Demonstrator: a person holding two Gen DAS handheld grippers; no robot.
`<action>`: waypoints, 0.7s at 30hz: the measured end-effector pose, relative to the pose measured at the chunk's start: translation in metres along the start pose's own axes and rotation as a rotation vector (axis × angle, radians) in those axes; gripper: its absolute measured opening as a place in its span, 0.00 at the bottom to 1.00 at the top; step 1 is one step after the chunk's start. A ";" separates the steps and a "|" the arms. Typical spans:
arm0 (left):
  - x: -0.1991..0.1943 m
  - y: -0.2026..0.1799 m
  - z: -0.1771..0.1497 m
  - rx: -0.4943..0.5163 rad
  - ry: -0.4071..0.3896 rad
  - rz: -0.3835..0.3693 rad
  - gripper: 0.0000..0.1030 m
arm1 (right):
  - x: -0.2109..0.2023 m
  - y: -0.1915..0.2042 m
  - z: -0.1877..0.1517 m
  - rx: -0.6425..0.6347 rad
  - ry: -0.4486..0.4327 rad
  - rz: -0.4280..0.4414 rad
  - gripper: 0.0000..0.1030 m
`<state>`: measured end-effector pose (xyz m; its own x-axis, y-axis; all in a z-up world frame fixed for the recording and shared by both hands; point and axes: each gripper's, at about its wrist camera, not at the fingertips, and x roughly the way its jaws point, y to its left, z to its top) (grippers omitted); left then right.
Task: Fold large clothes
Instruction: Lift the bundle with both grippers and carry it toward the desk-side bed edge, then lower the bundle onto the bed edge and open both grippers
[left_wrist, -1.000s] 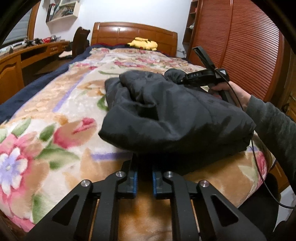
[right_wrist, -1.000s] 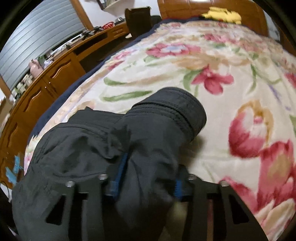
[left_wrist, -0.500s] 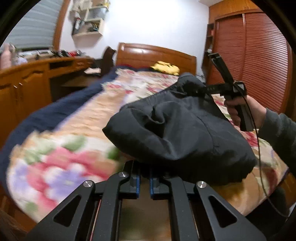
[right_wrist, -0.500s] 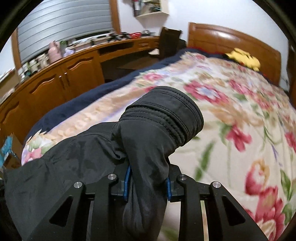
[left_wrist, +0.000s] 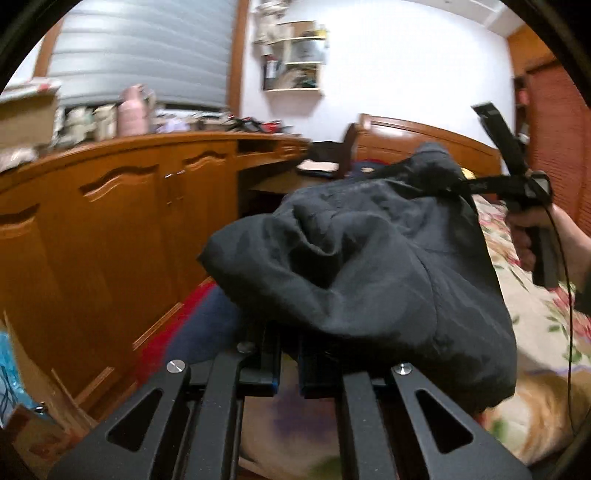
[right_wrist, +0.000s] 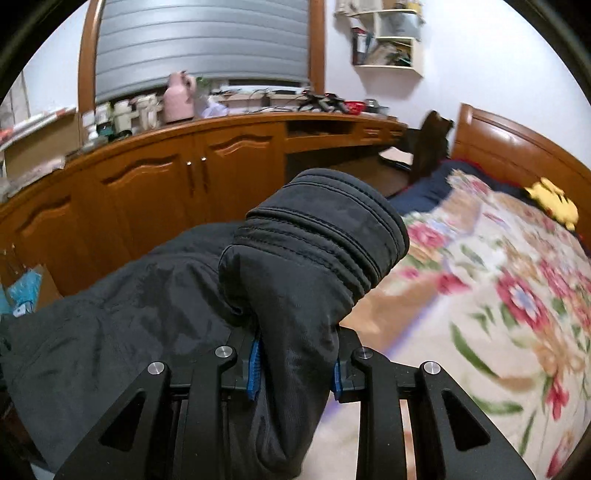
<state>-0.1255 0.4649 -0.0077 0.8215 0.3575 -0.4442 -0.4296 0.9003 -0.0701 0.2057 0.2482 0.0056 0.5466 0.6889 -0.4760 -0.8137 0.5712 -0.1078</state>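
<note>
A large black padded jacket (left_wrist: 362, 258) hangs bunched in the air between both grippers, off the bed. My left gripper (left_wrist: 288, 369) is shut on its lower edge, the jaws nearly touching under the cloth. My right gripper (right_wrist: 295, 365) is shut on a thick fold of the jacket (right_wrist: 147, 314) just below a ribbed cuff (right_wrist: 325, 236) that sticks up in front of it. The right gripper also shows in the left wrist view (left_wrist: 461, 184), held by a hand at the jacket's far top corner.
The bed with a floral blanket (right_wrist: 498, 295) lies to the right, with a wooden headboard (right_wrist: 517, 147) and a yellow plush toy (right_wrist: 554, 201). A long wooden cabinet (left_wrist: 110, 221) with a cluttered top runs along the left. Boxes and a blue bag (left_wrist: 14, 369) sit on the floor.
Both grippers have lifted the jacket off the blanket and swung left toward the cabinet. The grips have not changed.
</note>
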 end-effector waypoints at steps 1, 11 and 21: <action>0.005 0.006 0.001 -0.001 0.019 0.013 0.07 | 0.011 0.005 0.001 0.001 0.010 0.002 0.28; 0.011 0.019 -0.028 -0.039 0.063 0.038 0.08 | 0.089 0.013 -0.011 -0.043 0.165 -0.103 0.41; -0.040 0.007 -0.024 -0.014 -0.002 0.031 0.52 | 0.066 0.028 -0.042 -0.039 0.111 0.044 0.71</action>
<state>-0.1705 0.4510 -0.0114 0.8084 0.3858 -0.4446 -0.4603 0.8851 -0.0689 0.2103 0.2908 -0.0659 0.4869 0.6578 -0.5746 -0.8445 0.5226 -0.1174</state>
